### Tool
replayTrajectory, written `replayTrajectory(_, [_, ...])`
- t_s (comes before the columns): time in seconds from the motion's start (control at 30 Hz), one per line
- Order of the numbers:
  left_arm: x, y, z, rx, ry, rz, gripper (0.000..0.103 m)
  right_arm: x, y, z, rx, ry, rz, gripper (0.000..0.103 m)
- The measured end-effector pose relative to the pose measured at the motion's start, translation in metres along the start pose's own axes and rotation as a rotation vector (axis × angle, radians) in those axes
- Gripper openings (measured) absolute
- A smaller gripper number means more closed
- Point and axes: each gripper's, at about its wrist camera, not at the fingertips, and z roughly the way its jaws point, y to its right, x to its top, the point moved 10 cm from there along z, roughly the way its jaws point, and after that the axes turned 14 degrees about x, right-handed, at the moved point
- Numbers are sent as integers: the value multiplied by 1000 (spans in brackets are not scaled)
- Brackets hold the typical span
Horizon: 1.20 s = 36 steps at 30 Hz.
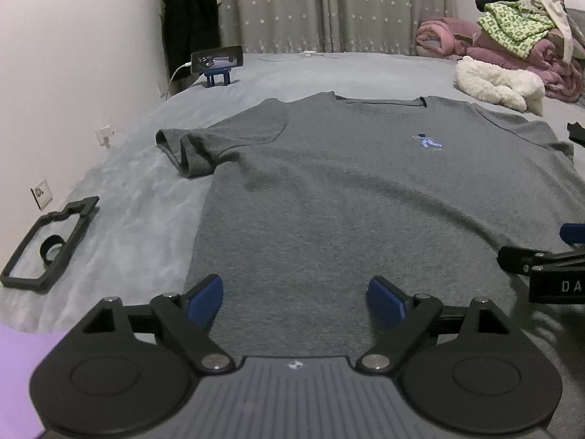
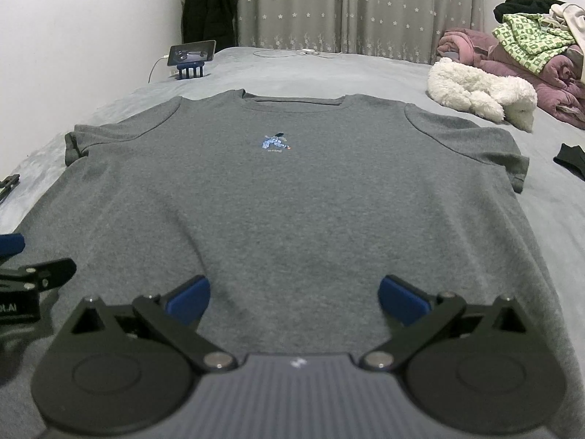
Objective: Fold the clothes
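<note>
Left wrist view first: the left gripper sits low over the hem end of the T-shirt, pointing up its length toward the collar, blue fingertips spread wide with nothing between them. They hover over the cloth near the hem; whether they touch it, I cannot tell. The shirt is grey, spread flat and face up on the grey bed, a small blue logo on the chest, the sleeve on this side bunched into a couple of folds.

Over at the far edge, the right gripper pokes in, side by side with this one and level with it.

Right wrist view now: the right gripper holds the same low, forward-pointing pose, squarely in line with the logo and the collar. Its blue fingertips are wide apart too, gripping nothing, with the T-shirt stretching away between them. The left gripper shows at the near-left edge.

Around the bed: a black frame lies beside the shirt, a phone stands on a blue stand near the wall, and a pile of clothes with a fluffy white piece sits at the far corner, before the star-dotted curtain.
</note>
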Motion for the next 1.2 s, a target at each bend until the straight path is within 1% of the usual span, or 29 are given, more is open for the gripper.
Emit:
replayTrajectory(0.37, [-1,2,0,12,5,10,90,0,1,0,0,0,-1,103])
replayTrajectory(0.57, [-1,0,1,2,4,-3,90,0,1,0,0,0,-1,103])
replayTrajectory(1.2, [0,-1,2,5,2,2,90,-1,2,-1,0,0,-2,103])
